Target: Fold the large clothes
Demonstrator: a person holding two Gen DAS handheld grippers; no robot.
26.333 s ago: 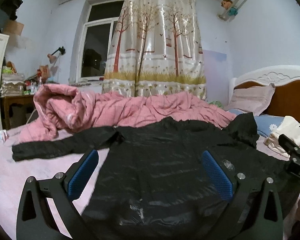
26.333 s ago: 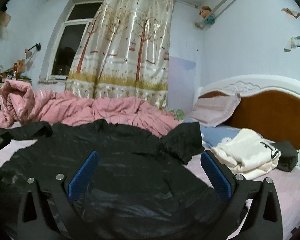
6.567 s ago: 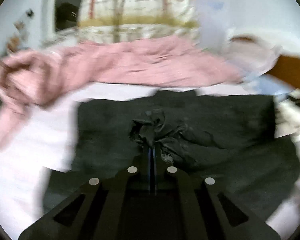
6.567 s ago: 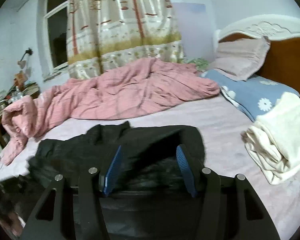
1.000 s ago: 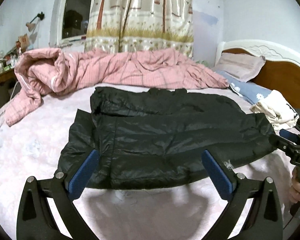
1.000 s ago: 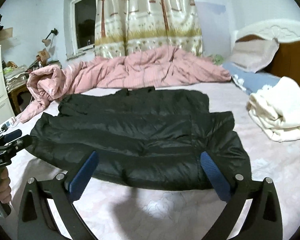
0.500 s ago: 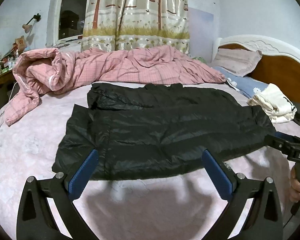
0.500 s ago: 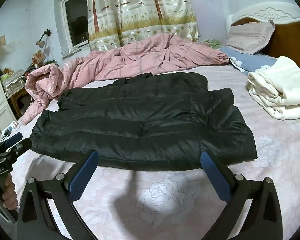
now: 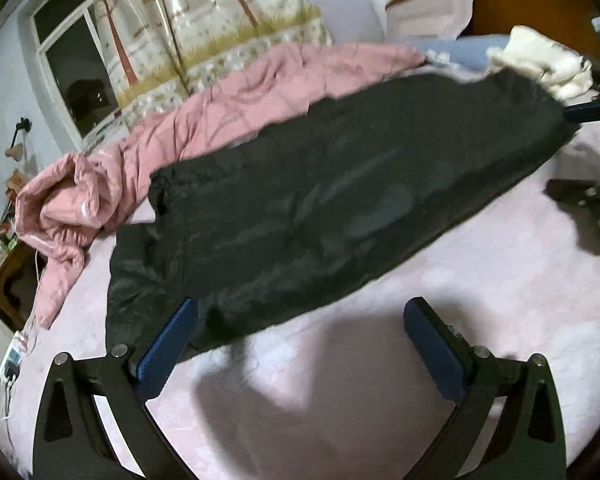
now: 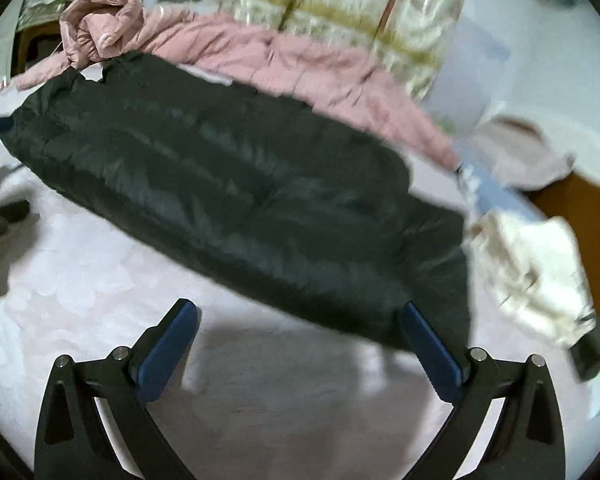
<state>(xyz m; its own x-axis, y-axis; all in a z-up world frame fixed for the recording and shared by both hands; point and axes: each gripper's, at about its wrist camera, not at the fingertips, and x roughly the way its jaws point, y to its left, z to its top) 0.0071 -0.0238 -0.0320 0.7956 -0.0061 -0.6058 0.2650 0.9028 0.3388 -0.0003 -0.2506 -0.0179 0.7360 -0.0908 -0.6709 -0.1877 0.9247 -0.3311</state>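
The left gripper (image 9: 300, 344) and right gripper (image 10: 298, 344) both have jaws spread wide, holding nothing. The black jacket (image 9: 332, 200) lies flat on the bed (image 9: 480, 264), near the pink quilt (image 9: 228, 104)

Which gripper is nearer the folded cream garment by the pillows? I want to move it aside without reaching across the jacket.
Right. The right gripper sits at the black jacket's end beside the cream garment; the left gripper is at the jacket's opposite end.

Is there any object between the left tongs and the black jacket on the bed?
Nothing visible stands between them. The open left tongs hang just before the near hem of the black padded jacket, with only bare pink bedsheet beneath.
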